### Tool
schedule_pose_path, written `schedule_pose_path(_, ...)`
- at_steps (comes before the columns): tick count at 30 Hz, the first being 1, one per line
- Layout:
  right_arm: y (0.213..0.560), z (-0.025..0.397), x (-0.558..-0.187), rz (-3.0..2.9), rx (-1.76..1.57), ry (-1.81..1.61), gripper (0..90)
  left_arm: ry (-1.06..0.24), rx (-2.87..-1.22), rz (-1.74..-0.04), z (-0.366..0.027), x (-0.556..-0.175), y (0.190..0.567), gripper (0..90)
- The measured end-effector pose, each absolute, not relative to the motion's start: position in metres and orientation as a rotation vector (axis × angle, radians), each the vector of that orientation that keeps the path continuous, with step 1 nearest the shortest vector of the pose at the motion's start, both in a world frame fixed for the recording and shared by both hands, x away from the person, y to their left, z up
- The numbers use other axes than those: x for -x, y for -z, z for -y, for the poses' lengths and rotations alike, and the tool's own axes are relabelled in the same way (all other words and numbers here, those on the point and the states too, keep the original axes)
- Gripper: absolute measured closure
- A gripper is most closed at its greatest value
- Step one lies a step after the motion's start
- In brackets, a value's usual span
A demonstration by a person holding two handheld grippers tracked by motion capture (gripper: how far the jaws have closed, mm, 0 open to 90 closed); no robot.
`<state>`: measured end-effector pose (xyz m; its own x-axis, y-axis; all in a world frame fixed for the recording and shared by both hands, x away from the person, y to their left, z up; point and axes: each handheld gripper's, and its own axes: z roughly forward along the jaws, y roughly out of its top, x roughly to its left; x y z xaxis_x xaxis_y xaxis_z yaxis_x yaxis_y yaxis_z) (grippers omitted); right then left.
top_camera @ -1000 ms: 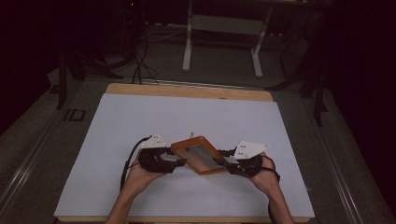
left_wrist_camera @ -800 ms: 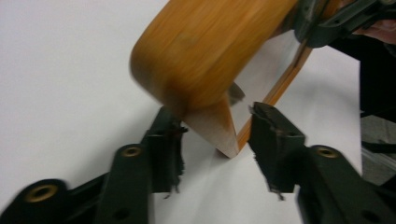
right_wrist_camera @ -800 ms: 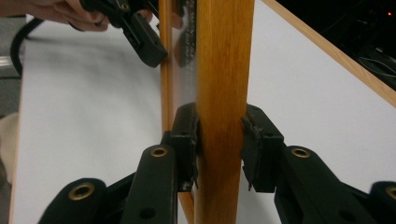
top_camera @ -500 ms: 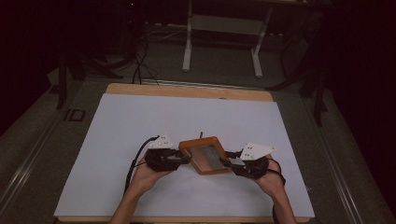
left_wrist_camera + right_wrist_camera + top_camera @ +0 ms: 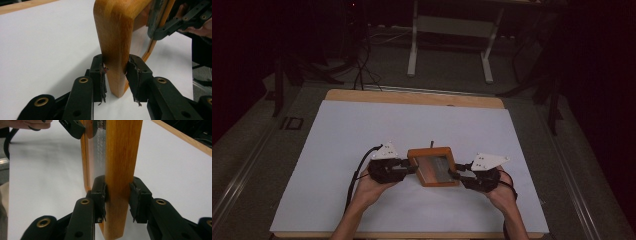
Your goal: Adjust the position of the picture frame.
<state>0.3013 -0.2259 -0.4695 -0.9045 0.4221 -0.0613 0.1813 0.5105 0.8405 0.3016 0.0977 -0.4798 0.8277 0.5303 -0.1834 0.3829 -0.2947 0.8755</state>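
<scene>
A small wooden frame (image 5: 432, 166) with an orange rim and a grey shiny panel hangs just above the white table sheet (image 5: 362, 130), held from both sides. My left gripper (image 5: 412, 169) is shut on its left rim; in the left gripper view the jaws press on the wooden bar (image 5: 115, 50). My right gripper (image 5: 456, 174) is shut on the right rim, with the wooden bar (image 5: 121, 170) between its pads (image 5: 100, 192). A thin dark peg (image 5: 431, 144) sticks out of the frame's far edge.
The white sheet lies on a wooden table whose far edge (image 5: 412, 97) shows as a bare strip. Behind the table stands a metal stand (image 5: 451, 35) on a dark floor, with cables (image 5: 362, 60) at the back left.
The frame, held by both grippers, has swung from a diagonal lie to nearly square with the table. Both hands shifted a little to the right and toward the front edge.
</scene>
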Motion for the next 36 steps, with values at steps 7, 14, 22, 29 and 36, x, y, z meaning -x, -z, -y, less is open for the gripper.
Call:
schedule_pose_path(7, 0.475, 0.216, -0.305, -2.513, -0.56, -1.397, 67.9, -0.17, -1.869, -0.699, -0.11, -0.3, 0.475, 67.8)
schedule_pose_path(14, 0.481, 0.206, -0.307, -2.522, -0.604, -1.401, 67.8, -0.175, -1.832, -0.727, -0.117, -0.299, 0.473, 67.8)
schedule_pose_path(22, 0.489, 0.199, -0.309, -2.544, -0.659, -1.407, 68.0, -0.188, -1.826, -0.765, -0.121, -0.3, 0.473, 68.5)
schedule_pose_path(29, 0.497, 0.197, -0.314, -2.577, -0.732, -1.506, 68.3, -0.182, -1.818, -0.806, -0.124, -0.299, 0.471, 68.8)
schedule_pose_path(36, 0.502, 0.198, -0.318, -2.635, -0.787, -1.579, 68.3, -0.136, -1.829, -0.857, -0.128, -0.296, 0.475, 69.0)
